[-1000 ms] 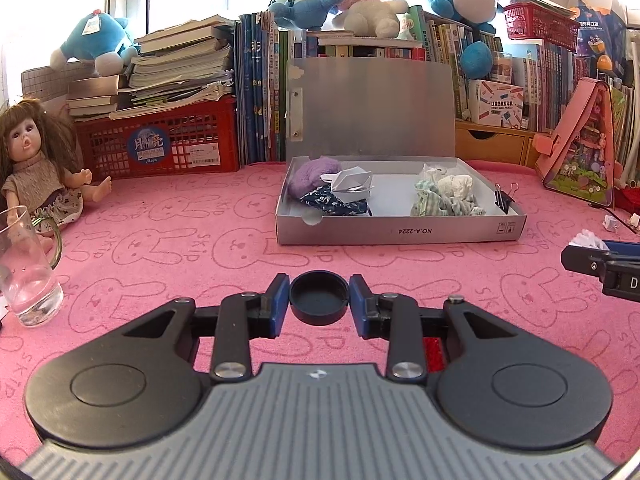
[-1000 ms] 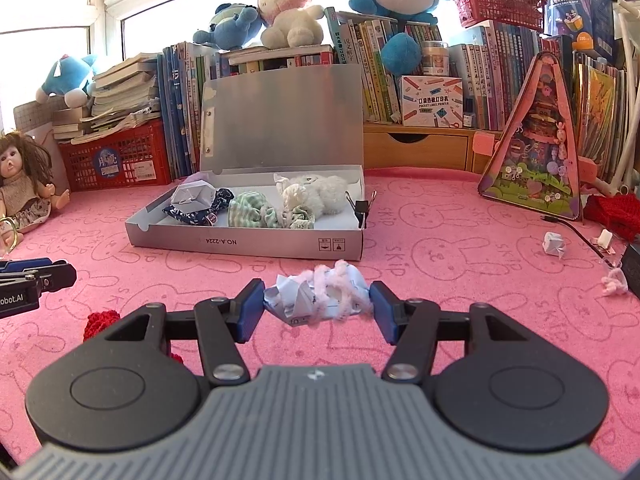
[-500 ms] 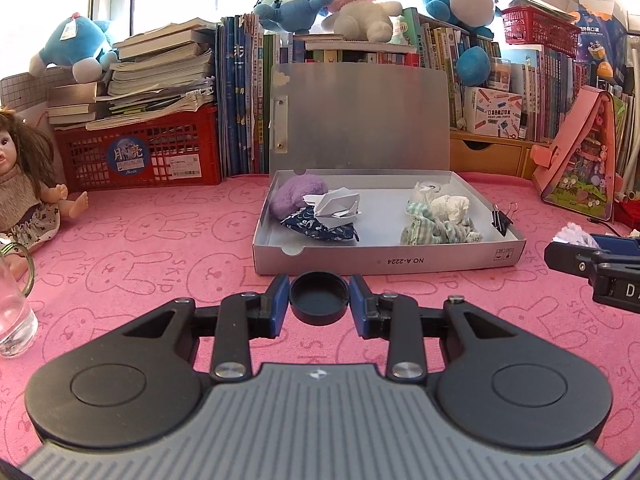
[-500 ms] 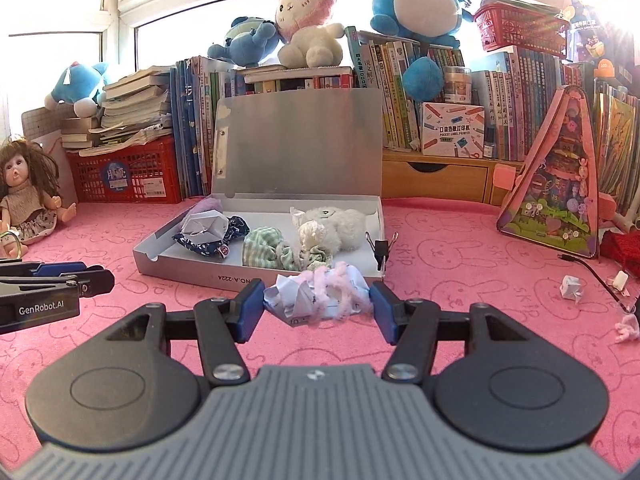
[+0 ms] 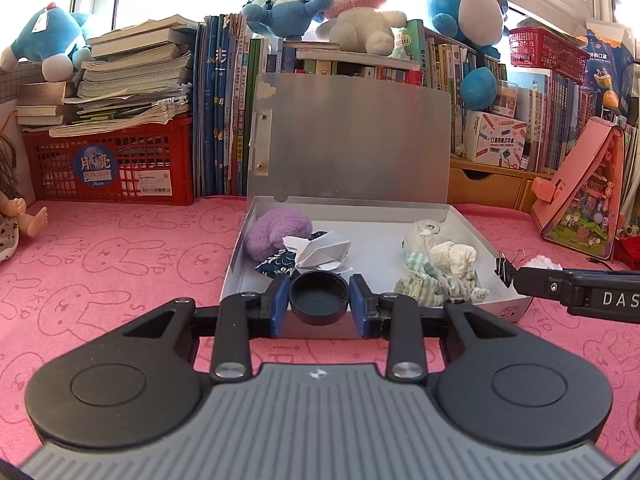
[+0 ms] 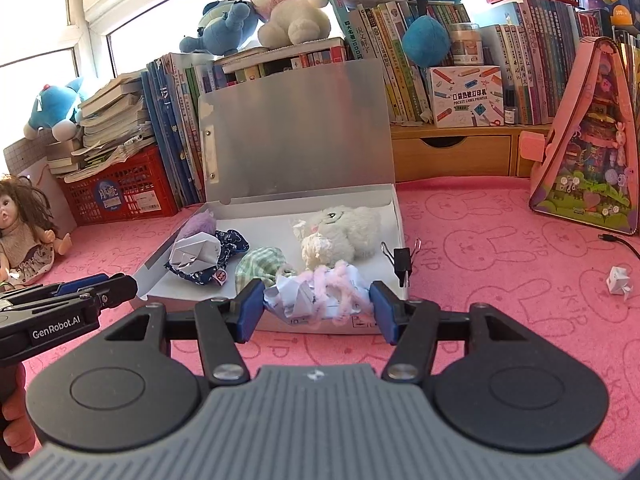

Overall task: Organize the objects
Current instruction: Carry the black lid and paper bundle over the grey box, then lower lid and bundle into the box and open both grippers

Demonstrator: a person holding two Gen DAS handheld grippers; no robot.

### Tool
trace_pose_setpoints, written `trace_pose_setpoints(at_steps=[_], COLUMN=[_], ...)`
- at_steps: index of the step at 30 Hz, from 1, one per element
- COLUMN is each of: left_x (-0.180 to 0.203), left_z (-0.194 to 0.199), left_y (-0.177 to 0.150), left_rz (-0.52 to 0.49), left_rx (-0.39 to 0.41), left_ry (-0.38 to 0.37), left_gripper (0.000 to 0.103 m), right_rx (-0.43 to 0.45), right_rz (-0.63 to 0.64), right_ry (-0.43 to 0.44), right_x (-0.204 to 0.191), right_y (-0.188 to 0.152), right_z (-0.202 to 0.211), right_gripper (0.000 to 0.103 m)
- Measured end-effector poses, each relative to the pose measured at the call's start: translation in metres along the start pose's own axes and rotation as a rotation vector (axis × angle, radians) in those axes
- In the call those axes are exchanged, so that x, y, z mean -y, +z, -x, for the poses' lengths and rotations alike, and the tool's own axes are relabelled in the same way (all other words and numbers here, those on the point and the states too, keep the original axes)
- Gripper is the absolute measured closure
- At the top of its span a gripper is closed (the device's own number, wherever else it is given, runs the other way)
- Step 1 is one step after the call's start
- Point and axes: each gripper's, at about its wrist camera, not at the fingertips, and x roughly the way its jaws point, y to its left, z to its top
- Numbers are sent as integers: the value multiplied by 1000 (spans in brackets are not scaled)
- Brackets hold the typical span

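My left claw (image 5: 319, 305) pinches a small black cap (image 5: 318, 298) between its blue pads, hollow side up, just at the near wall of the open grey box (image 5: 472, 226). My right claw (image 6: 317, 305) is clamped on a crumpled paper wad wound with pink fuzzy string (image 6: 320, 290), and it too hangs at the box's near edge, toward the right end.

I judge the tidying to be well along but not finished — both loads are in the air, neither yet set down inside. Out on the pink counter (image 6: 500, 248) to the right a small folded white paper (image 6: 618, 280) lies loose, so at least that looks left to collect after these two go in.

The box stands with its lid (image 5: 352, 140) upright at the back. Inside, things sit in two clusters with bare floor between. On the left: a purple plush lump (image 5: 276, 232), a dark blue patterned cloth (image 5: 280, 266) and a folded white paper figure (image 5: 320, 254) lying on it. On the right: a white plush toy (image 6: 344, 228), a crumpled cream paper ball (image 6: 316, 248) touching it, and a green checked cloth (image 6: 260, 266) at the front. A black binder clip (image 6: 402, 262) grips the right wall.
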Motion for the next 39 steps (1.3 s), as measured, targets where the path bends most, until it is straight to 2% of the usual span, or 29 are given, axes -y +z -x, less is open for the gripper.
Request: trace_pose_setpoints(at_steps=[4,9,13,20,29,36,38,39], left_x=[-8,-17,-18,-20,-27,-19,-16,-15], left_z=[-28,-57,-71,-100,-126,-121,-118,-116], left_y=[10,13,15,15,13,14,15,15], left_rz=[23,48,22,0,14,-21,-31,-34], left_rx=[-15,-45,-44,-58,-77,-70,-68,-66], left_ry=[-40,-44,-49,-34,-12,-12,-11,-13], left_gripper=[65,65,65,65,65,64,57,48], right_rx=[-40,-70,-95,-148,-177,-159,-153,-148], right_rz=[-40,-59,-78,-119,-138,-163,-169,-168], right_ry=[50,129,176,117,9,33,40,41], right_x=[1,-15,-27,-19,8,10,9,9], right_y=[9,13,24,38,36,37,38,39], right_z=[-19,-43,-65,-108,-131,-126,-123,-121], right_gripper=[42,42,42,42,43,37,30,28])
